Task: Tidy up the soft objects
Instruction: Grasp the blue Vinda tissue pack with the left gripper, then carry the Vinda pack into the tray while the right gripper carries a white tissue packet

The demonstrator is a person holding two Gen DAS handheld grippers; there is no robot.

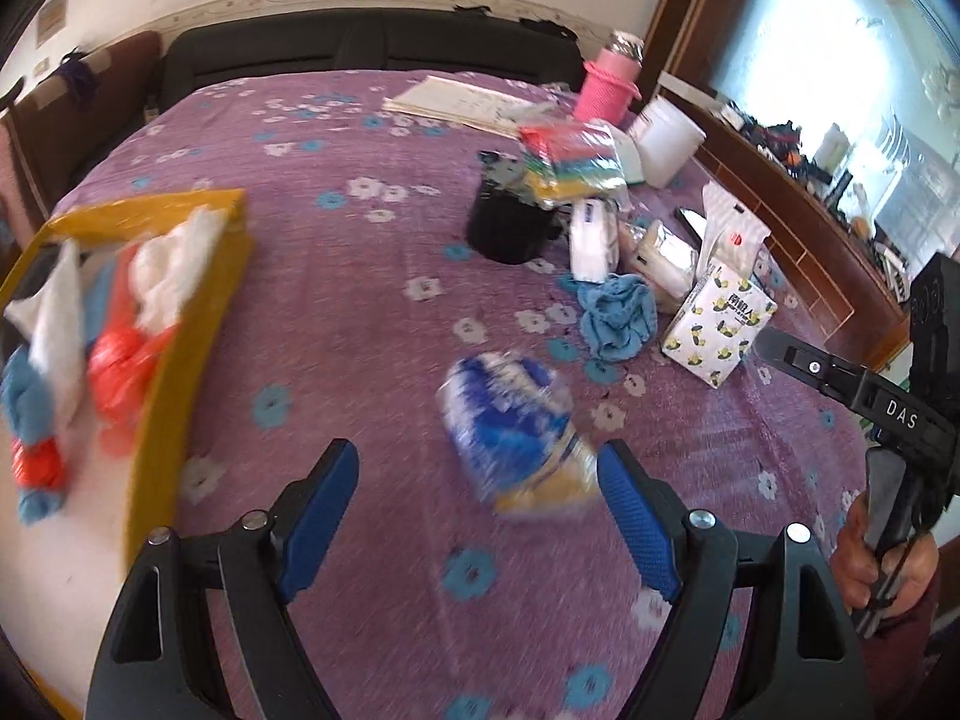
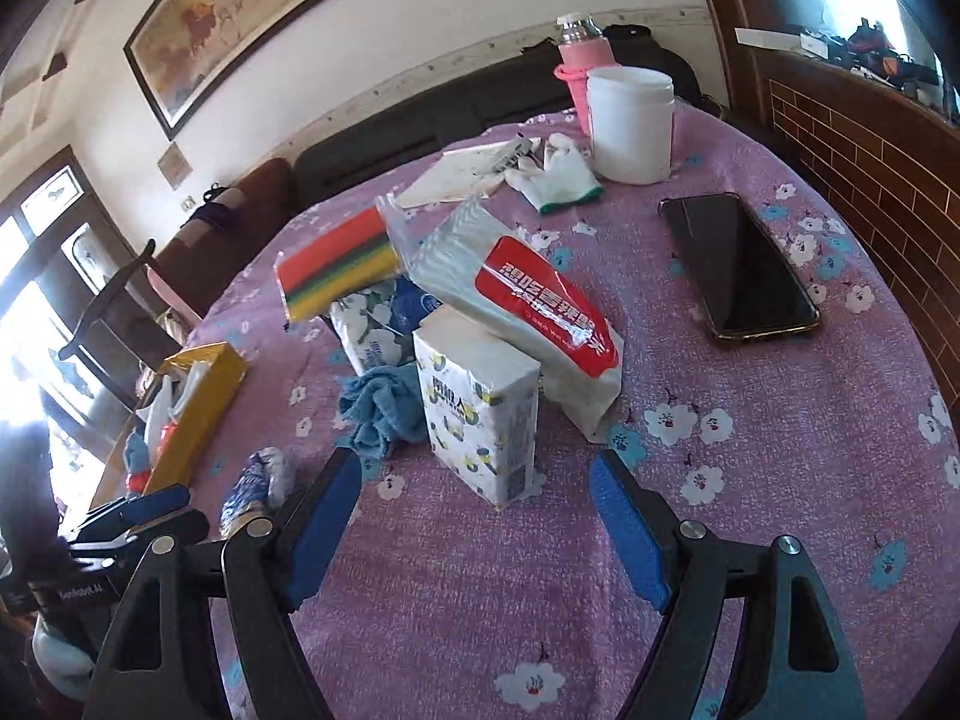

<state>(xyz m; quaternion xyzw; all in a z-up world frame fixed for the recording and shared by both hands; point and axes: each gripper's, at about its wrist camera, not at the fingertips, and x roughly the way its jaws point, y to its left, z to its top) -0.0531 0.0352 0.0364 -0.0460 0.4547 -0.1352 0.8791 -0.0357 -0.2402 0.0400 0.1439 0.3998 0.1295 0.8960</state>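
Note:
My left gripper [image 1: 477, 474] is open and empty, just short of a blurred blue, white and yellow soft pack [image 1: 516, 426] lying on the purple flowered cloth [image 1: 360, 228]. A yellow box [image 1: 198, 324] at the left holds red, white and blue soft items. My right gripper [image 2: 477, 480] is open and empty, facing an upright tissue pack with yellow flowers [image 2: 480, 408]. A blue cloth [image 2: 378, 408] lies beside it. A long wet-wipe pack with a red label [image 2: 528, 306] leans behind, near a striped sponge pack [image 2: 336, 264].
A black phone [image 2: 738, 264], a white jar [image 2: 630, 120], a white glove [image 2: 558, 174], a pink bottle [image 2: 576, 60] and papers [image 2: 462, 174] lie further back. A black cup [image 1: 510, 222] stands mid-table. A wooden ledge [image 1: 798, 228] borders the right side.

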